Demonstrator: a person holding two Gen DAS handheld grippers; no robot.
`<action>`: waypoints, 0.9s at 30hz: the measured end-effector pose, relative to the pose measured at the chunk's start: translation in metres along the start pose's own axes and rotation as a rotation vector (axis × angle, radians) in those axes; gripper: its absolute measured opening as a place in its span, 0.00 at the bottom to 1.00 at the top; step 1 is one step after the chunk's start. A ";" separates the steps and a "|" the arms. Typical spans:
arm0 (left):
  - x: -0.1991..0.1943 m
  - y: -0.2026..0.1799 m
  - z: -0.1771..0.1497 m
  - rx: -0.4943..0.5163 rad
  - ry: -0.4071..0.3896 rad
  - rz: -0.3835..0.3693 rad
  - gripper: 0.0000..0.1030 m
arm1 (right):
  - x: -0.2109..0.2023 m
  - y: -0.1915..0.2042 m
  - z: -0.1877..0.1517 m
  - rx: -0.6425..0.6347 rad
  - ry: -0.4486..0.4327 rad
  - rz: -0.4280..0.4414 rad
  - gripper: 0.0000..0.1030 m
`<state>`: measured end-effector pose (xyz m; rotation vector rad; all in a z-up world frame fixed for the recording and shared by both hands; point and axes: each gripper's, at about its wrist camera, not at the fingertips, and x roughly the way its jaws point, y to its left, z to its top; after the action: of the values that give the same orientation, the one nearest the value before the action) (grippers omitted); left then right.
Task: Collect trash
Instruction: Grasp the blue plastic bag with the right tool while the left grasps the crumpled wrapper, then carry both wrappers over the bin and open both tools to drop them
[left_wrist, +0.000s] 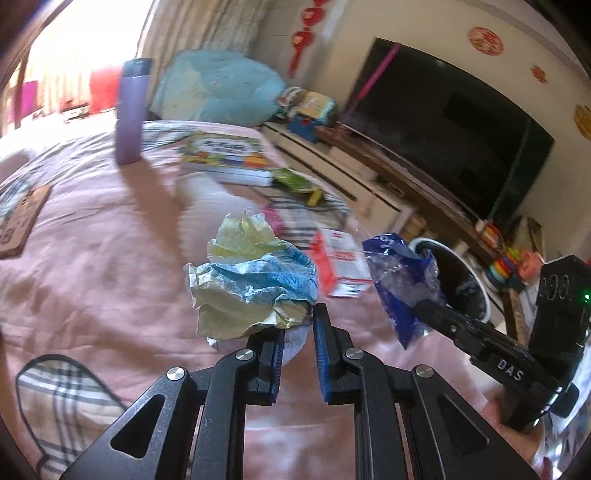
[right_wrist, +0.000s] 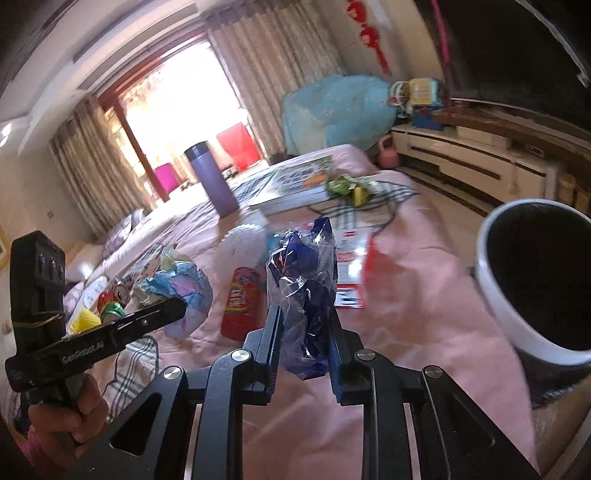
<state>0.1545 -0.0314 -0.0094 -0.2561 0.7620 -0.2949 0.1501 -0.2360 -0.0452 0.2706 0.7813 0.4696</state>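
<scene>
**Both grippers carrying trash above the bed**

The crumpled ball of blue, yellow and white paper (left_wrist: 255, 284) is being held above the pink bedspread (left_wrist: 96, 266), the left gripper (left_wrist: 298, 345) pinching its lower white edge between nearly closed jaws. The crinkled blue and clear plastic wrapper (right_wrist: 304, 291) is being pinched upright between the jaws of the right gripper (right_wrist: 306, 332), also off the bed. Beside it, to the right, the white-rimmed bin with a black liner (right_wrist: 498, 295) is standing open at the bed's edge. Other litter is lying on the bedspread: a red and white flat carton (right_wrist: 354, 258), a red snack packet (right_wrist: 240, 302), green wrappers (right_wrist: 343, 184) and drink cans (right_wrist: 114, 302). Farther back a purple flask (right_wrist: 214, 177) is standing upright near a colourful book (right_wrist: 295, 184).
</scene>
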 end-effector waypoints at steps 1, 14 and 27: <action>0.002 -0.005 0.000 0.011 0.005 -0.012 0.14 | -0.004 -0.004 0.000 0.008 -0.007 -0.008 0.22; 0.045 -0.066 0.006 0.130 0.082 -0.126 0.14 | -0.067 -0.072 -0.007 0.113 -0.089 -0.144 0.22; 0.083 -0.109 0.018 0.213 0.122 -0.176 0.14 | -0.101 -0.119 -0.008 0.192 -0.141 -0.233 0.22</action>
<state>0.2053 -0.1596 -0.0137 -0.1039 0.8224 -0.5592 0.1186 -0.3888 -0.0371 0.3825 0.7105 0.1541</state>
